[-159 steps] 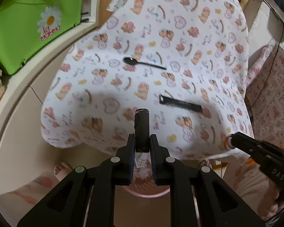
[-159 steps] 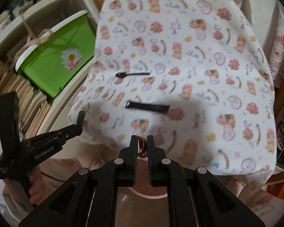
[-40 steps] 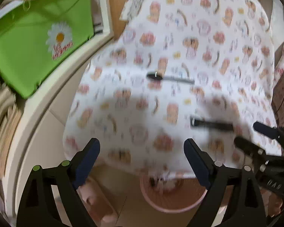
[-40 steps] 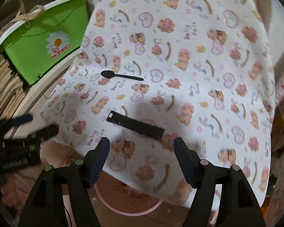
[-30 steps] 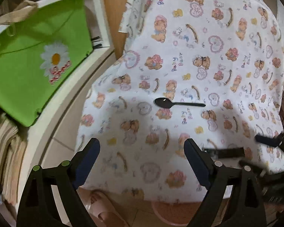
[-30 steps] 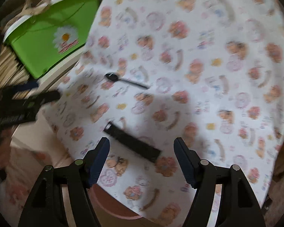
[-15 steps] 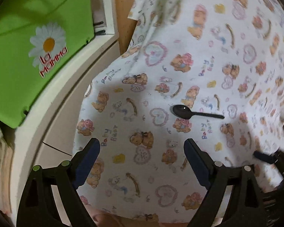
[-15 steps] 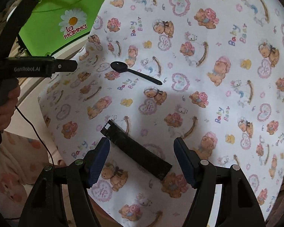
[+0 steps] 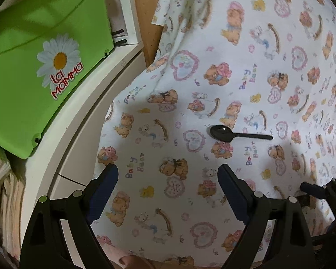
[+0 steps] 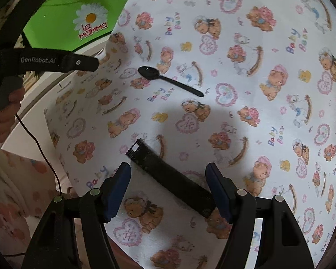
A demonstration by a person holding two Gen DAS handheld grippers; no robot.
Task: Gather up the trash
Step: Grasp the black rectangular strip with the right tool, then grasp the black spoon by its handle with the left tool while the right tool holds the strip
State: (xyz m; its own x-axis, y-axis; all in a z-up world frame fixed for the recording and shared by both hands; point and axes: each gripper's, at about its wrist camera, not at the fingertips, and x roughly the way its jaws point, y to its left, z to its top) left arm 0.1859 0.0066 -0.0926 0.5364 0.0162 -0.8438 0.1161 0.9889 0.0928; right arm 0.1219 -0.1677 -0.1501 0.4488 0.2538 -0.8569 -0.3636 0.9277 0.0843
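Underneath both my tongs spreads the bear-print cloth point(image 10: 246, 116), covering the whole table, and I place everything else against it. Off the cloth's left edge stands the green bin point(image 9: 33, 71) with a daisy and "La Mamma" on its side, resting on a white shelf point(image 9: 85, 121).

My right tongs point(image 10: 168, 190) hang just above the cloth's near part with the jaws spread wide, gripping nothing. Between their 2 blue-padded fingers point(image 10: 117, 190) lies the flat black strip point(image 10: 170, 177), slanting across the gap, its ridged end toward the left finger and its far end close by the right one; I cannot tell whether either pad touches it.

My left tongs point(image 9: 168, 192) are also wide open and empty, over the cloth near its left edge. From the right wrist view I see them side-on point(image 10: 87, 63), level with the bin's side of the cloth.

Further up the cloth from the strip, and well apart from it, lies 1 black plastic spoon point(image 10: 168, 80), bowl toward the bin, handle pointing away
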